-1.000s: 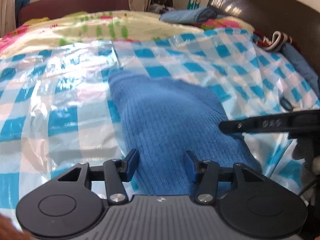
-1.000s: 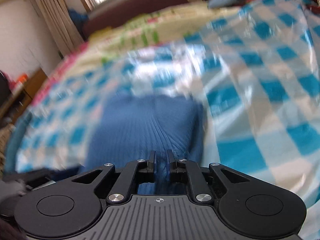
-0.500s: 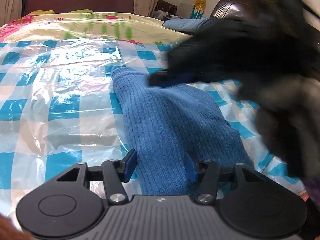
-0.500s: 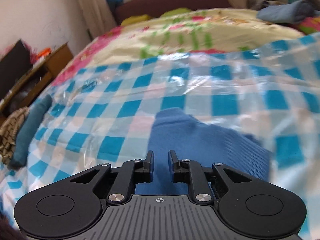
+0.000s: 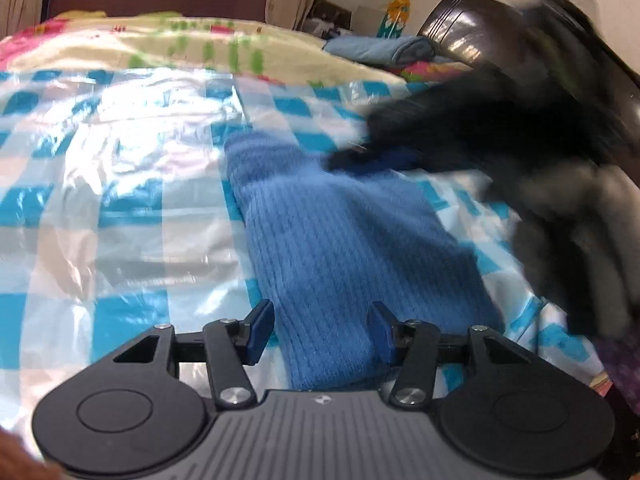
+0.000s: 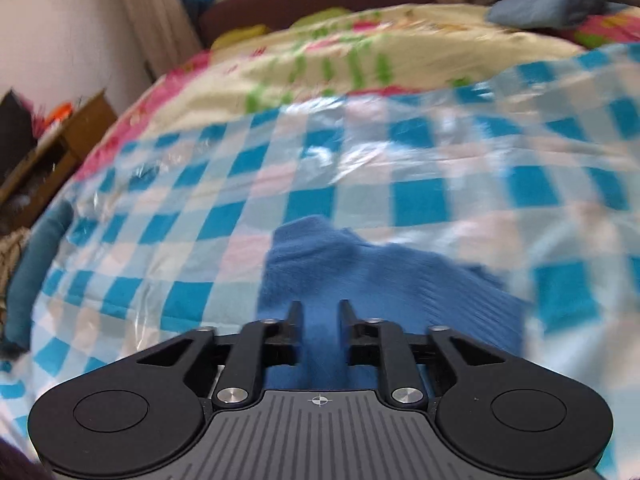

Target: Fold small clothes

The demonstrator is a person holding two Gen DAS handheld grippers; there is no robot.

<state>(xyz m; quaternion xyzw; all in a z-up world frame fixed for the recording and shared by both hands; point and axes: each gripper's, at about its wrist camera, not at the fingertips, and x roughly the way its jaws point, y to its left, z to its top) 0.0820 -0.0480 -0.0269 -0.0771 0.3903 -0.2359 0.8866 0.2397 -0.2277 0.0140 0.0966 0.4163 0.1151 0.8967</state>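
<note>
A blue ribbed knit garment (image 5: 340,248) lies folded in a long strip on the blue-and-white checked plastic sheet (image 5: 120,200). My left gripper (image 5: 320,328) hovers over its near end, open, with the cloth passing between the fingers and clear of the left pad. In the left wrist view my right gripper (image 5: 348,158) is a dark blur over the garment's far right part. Seen from the right wrist, the garment (image 6: 360,280) lies just under my right gripper (image 6: 320,316). Its jaws are opening, and the cloth behind them is not pinched.
The checked sheet (image 6: 240,200) covers a bed. A floral quilt (image 5: 180,44) lies beyond it, with a folded blue-grey cloth (image 5: 380,48) near the dark headboard (image 5: 480,32). A wooden side table (image 6: 60,136) and a teal roll (image 6: 36,264) stand at the bed's left edge.
My right gripper's jaws have gone from nearly shut on the cloth to apart. It has swung from the right edge over the garment's far part. The left gripper has hardly moved.
</note>
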